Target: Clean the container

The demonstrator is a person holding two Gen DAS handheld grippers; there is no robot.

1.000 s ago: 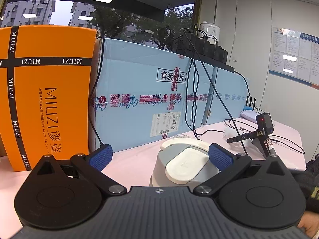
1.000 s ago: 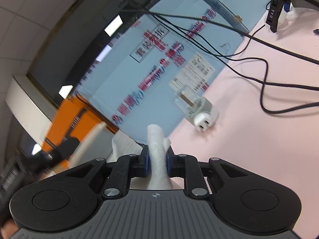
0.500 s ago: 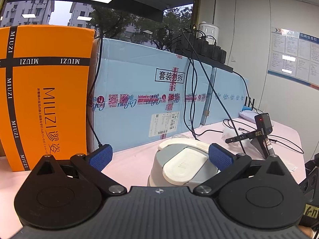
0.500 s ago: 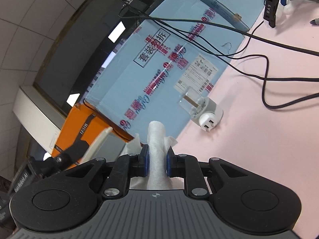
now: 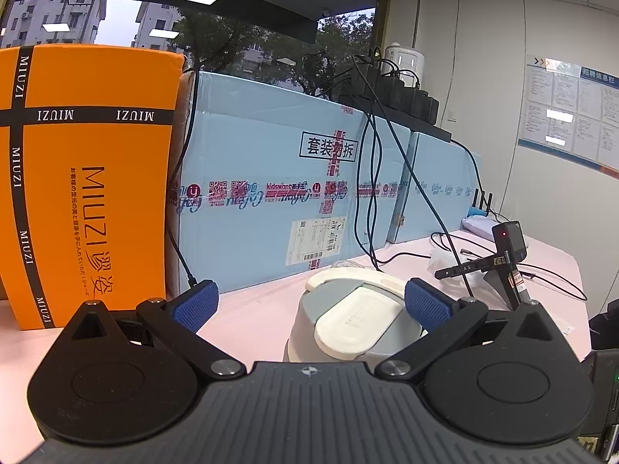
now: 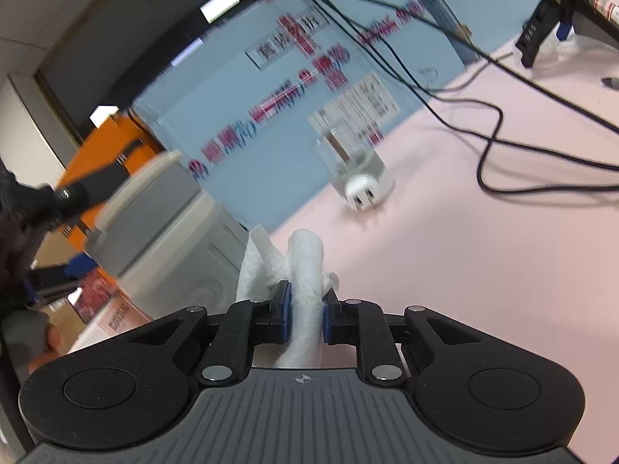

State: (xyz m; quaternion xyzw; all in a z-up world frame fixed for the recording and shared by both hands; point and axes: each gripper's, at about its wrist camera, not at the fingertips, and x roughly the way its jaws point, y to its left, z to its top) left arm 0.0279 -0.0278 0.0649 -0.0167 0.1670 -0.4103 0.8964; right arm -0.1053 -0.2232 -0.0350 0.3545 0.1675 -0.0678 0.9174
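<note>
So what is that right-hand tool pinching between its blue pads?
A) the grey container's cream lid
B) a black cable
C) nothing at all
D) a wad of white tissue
D: the right tool has its blue pads closed on a crumpled wad of white tissue, beside the grey plastic container with the cream lid.

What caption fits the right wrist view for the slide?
Right gripper shut on a white wipe, beside the grey lidded container on the pink table.
</note>
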